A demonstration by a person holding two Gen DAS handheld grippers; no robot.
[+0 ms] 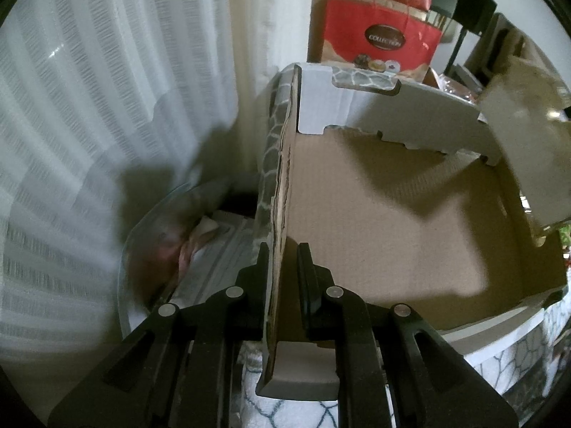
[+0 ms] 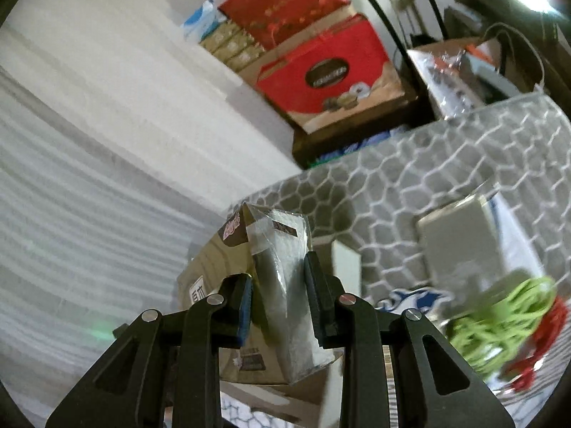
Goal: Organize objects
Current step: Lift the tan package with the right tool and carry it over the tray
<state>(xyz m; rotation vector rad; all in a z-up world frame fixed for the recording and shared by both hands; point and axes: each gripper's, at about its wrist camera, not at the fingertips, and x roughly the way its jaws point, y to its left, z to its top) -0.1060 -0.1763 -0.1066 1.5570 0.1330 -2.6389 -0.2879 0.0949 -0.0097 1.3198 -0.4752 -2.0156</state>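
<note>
Closest to me, the left tongs (image 1: 282,253) are pinched almost all the way shut on the thin side wall of a big brown cardboard box (image 1: 385,221) with a grey stone pattern on its outside. The wall stands up straight between the two black fingers. The box is open on top, and the part of its brown floor that I can see is bare.

The right tongs (image 2: 280,267) are partly closed on a shiny silver packet (image 2: 285,285) with a clear, crinkly wrapper. The packet stands up tall between the pads. I think this is the thing to put away next. It is up in the air, not in the box yet. Right behind it is a brown carton (image 2: 214,267) with printed letters on it.

A bit further off, to the right, lie a grey flat packet (image 2: 460,242) and a bundle of green and red strings (image 2: 506,317), all blurry, on a soft grey blanket (image 2: 392,178) with white lines like stones.

Far back, red gift boxes (image 2: 321,71) are stacked by the white curtain (image 2: 89,142).

What could go wrong? The wrapper looks slippery, so the packet could slide out if the hand swings fast. The box wall is thin, so the pinch could bend or tear it. If the left hand lets the box tip, the packet could miss and land on the blanket.
</note>
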